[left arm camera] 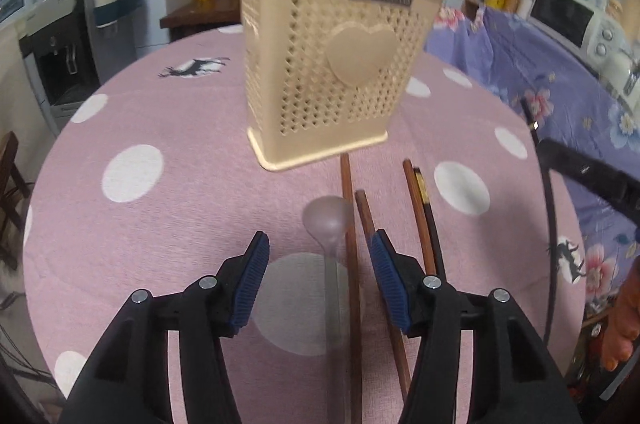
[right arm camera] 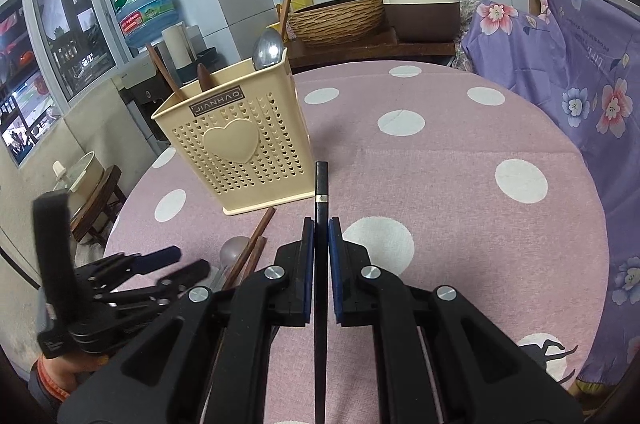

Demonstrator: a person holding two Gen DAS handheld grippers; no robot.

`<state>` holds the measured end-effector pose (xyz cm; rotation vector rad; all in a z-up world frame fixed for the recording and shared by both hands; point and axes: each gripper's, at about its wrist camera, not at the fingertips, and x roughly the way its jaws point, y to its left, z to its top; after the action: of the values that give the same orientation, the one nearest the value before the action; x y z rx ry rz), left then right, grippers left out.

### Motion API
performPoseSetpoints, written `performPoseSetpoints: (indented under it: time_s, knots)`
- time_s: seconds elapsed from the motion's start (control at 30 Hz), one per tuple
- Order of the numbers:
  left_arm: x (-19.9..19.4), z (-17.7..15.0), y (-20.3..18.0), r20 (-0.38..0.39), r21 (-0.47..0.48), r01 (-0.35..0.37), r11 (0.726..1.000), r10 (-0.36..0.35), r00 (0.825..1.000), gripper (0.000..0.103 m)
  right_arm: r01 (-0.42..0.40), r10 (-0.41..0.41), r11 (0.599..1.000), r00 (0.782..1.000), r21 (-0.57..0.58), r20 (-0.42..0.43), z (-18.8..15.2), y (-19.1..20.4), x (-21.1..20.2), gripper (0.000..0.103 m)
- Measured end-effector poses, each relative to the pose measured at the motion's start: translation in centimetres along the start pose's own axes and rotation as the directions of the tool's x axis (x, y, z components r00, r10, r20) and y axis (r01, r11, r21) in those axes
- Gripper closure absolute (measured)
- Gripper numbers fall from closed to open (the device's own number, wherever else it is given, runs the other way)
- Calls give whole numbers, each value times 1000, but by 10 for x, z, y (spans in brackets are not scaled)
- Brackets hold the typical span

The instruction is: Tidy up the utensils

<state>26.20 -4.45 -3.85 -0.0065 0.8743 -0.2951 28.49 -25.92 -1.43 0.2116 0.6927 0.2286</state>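
Tablecloth (right arm camera: 460, 184), pink with white dots, covers the round table where the sorting goes on. Near its left part in the right wrist view stands the cream utensil holder (right arm camera: 240, 140), upright, perforated, with a heart on its front. It already holds a metal spoon (right arm camera: 267, 48) and several brown chopsticks (right arm camera: 287, 0) poking above the rim.

Loose pieces remain on the cloth just in front of the holder: a translucent spoon (left arm camera: 329, 220) lying bowl toward the holder, and beside it a few brown chopsticks (left arm camera: 352, 264), one of them dark with a pale band near its tip (left arm camera: 424, 196).

Judging by this, the task is partly done and a transfer is in hand. The right gripper (right arm camera: 319, 224) is clamped tight on a black chopstick (right arm camera: 321, 180), which points forward past the pads toward the holder's right corner, clear of the table. The next move looks like lifting that tip above the rim and letting it slide in upright.

The left gripper (left arm camera: 318, 248) hovers low with its jaws apart and nothing pressed between the pads; the translucent spoon's handle and one brown chopstick lie under the gap. It would need to lower and close on one piece only.
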Motion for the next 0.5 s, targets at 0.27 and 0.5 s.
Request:
performPoseSetpoints:
  time_s: [0.27,0.5]
  knots:
    - [30,2,2,-43,-1,-58,998,58,997,49,-8,8,1000,1000,3,-13,-5,-1,4,95]
    - [31,6,23,-35,-17,-130,991,130,991,50,-9,9,1000,1000,4,-11,-6,0,6,95]
